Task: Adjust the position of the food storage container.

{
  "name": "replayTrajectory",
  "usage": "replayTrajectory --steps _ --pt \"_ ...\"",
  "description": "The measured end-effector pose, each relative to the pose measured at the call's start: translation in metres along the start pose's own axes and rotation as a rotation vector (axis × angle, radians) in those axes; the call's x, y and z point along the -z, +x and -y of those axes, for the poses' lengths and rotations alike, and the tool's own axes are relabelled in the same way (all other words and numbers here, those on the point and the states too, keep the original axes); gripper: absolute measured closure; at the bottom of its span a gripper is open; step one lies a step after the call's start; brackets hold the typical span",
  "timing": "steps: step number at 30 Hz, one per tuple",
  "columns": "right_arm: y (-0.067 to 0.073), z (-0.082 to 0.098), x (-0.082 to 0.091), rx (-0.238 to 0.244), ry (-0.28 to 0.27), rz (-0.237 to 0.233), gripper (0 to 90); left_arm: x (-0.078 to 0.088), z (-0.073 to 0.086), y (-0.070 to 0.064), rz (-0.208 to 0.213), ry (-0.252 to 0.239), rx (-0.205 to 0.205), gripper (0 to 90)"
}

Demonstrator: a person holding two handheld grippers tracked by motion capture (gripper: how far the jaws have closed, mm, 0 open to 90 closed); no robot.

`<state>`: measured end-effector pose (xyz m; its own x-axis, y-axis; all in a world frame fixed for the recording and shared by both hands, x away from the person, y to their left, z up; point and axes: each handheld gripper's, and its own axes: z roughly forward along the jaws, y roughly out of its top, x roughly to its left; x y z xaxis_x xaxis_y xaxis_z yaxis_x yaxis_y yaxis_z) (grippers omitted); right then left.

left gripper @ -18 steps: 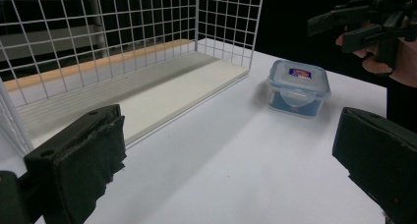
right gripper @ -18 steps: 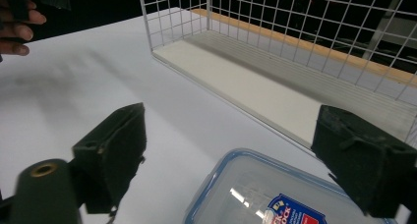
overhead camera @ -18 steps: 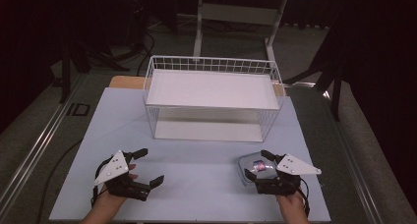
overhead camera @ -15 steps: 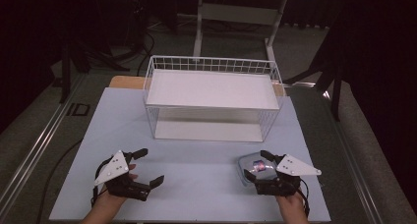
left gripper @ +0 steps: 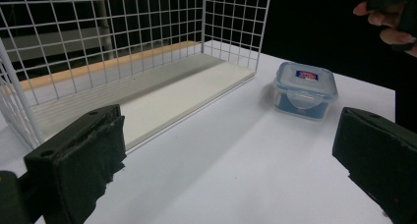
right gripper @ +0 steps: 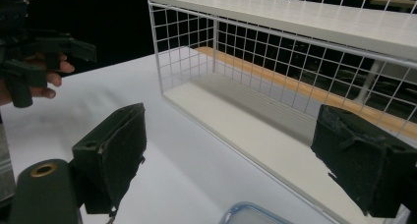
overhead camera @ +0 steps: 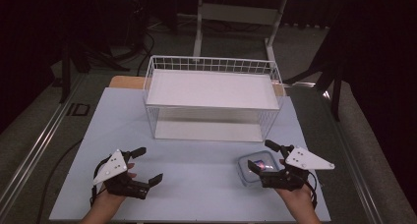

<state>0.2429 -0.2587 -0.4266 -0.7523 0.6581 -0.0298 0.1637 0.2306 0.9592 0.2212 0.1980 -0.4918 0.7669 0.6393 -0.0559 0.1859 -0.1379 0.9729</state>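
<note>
Nothing has moved since before. My left gripper [overhead camera: 146, 166] and right gripper [overhead camera: 262, 156] both hold their fingers wide open. One box [overhead camera: 258, 170] sits near the tabletop's [overhead camera: 196, 160] front right corner, one wire basket [overhead camera: 212, 98] behind.

Your widest free stretch is the bare white table [overhead camera: 196, 160] between your two grippers and in front of the wire rack [overhead camera: 212, 100]; nothing lies there. The rack stands across the far middle of the table and blocks any straight reach beyond it. Its front face is open under the upper shelf [overhead camera: 211, 89], so a gripper could pass in low over the bottom board [left gripper: 162, 98]; wire mesh closes the ends. A small lidded box [overhead camera: 259, 169] sits just under your right gripper [overhead camera: 269, 159], near the rack's right front corner, narrowing that side. Your left gripper [overhead camera: 142, 166] has clear table all round it.
</note>
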Motion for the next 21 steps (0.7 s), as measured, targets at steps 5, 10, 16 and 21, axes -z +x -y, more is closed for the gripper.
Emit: replayTrajectory --steps 5,10,16,21 --pt "-0.011 -0.001 0.0 0.033 0.055 0.053 14.3 -0.001 0.001 0.001 0.001 0.002 0.007 0.4" --pt "-0.034 0.01 0.004 0.011 0.126 0.127 39.5 -0.001 0.001 0.001 0.004 0.005 0.012 0.4" --pt "-0.055 0.03 0.009 -0.035 0.187 0.173 62.9 -0.002 0.002 0.001 0.006 0.008 0.013 0.4" --pt "-0.064 0.047 0.011 -0.06 0.245 0.202 76.3 -0.003 0.002 0.001 0.009 0.011 0.015 0.4"
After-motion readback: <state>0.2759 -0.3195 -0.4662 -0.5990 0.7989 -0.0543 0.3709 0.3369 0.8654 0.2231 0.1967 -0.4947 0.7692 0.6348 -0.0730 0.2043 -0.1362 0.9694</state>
